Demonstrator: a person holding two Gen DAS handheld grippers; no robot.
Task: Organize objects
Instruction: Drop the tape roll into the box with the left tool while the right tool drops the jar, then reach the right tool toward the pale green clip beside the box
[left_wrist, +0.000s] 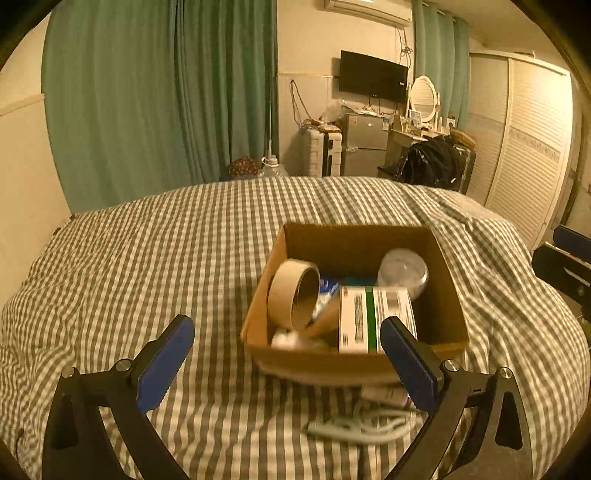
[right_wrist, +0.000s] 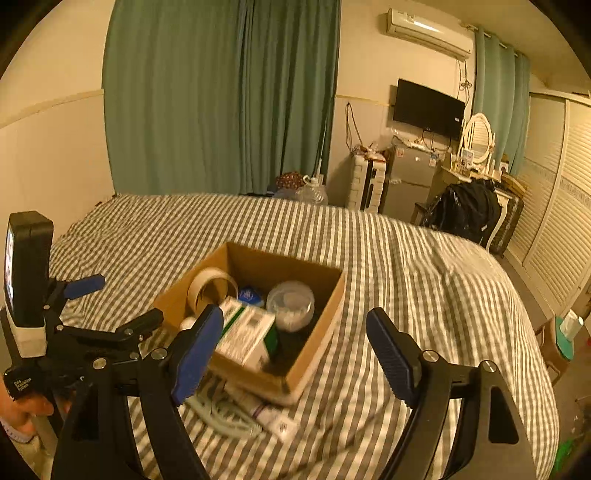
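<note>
The left gripper (left_wrist: 286, 356) is spread wide with nothing between its blue pads, at the bottom of the left wrist view — hovering over the checked bedcover (left_wrist: 147, 251). The right gripper (right_wrist: 295, 350) is likewise released and empty at the bottom of the right wrist view.

Just beyond both sits an open cardboard box (left_wrist: 448, 280), right of centre in the left view, centre in the right. Inside it: a roll of masking tape (left_wrist: 293, 293) on edge at the left wall, a white-and-green carton (left_wrist: 373, 319) tilted at the front, and a clear round tub (left_wrist: 404, 273) at the back right.

On the cover, against the box's near wall, lie a white tube (right_wrist: 271, 415) and a pale coiled cable (left_wrist: 364, 424) — both blurred.

In the right view's lower left, a hand (right_wrist: 22, 411) grips the left gripper's handle.
</note>
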